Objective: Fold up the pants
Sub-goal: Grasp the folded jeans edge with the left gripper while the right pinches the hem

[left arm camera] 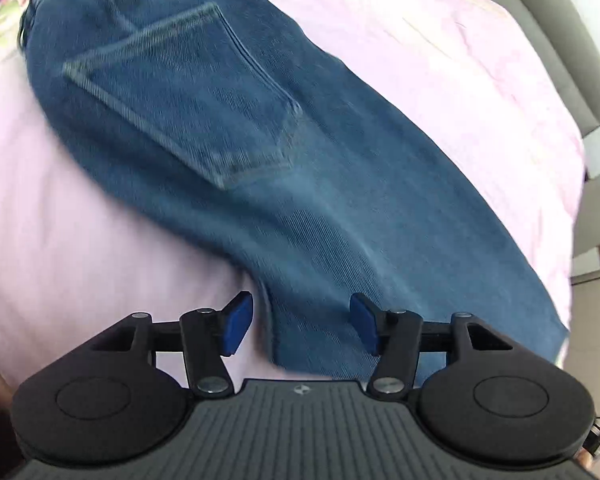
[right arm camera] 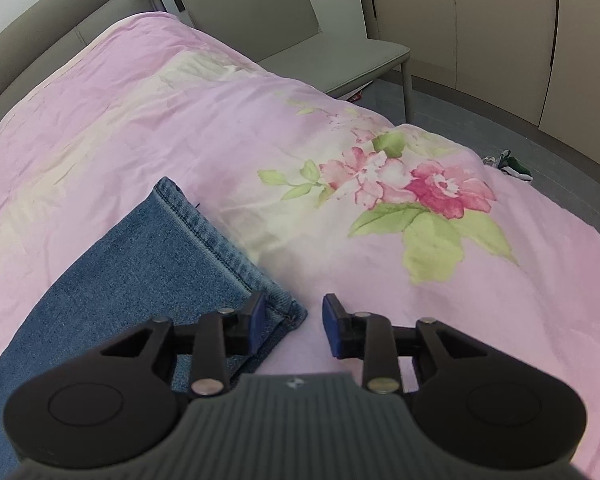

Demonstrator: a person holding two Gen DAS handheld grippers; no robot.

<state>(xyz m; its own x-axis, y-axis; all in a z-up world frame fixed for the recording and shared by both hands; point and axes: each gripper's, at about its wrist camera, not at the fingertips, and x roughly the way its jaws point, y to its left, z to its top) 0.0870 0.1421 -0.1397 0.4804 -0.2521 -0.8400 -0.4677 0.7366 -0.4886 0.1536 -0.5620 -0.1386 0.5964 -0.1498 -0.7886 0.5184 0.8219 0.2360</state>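
On pink bedspread [right arm camera: 148,92], blue pants [left arm camera: 220,128], left hand-held gripper [left arm camera: 300,326] and right hand-held gripper [right arm camera: 294,326] apart.

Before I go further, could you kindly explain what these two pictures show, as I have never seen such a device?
No robot here: a person holds a two-finger gripper in each hand, and each has a wide-angle camera looking along its fingers. One picture is from the left gripper, the other from the right gripper. The black parts with blue pads are the grippers themselves. Blue jeans lie on a bed with a pink flowered cover. The left view shows the back pocket; the right view shows the leg hem. Both grippers are open over the denim's edges. Nothing is held.
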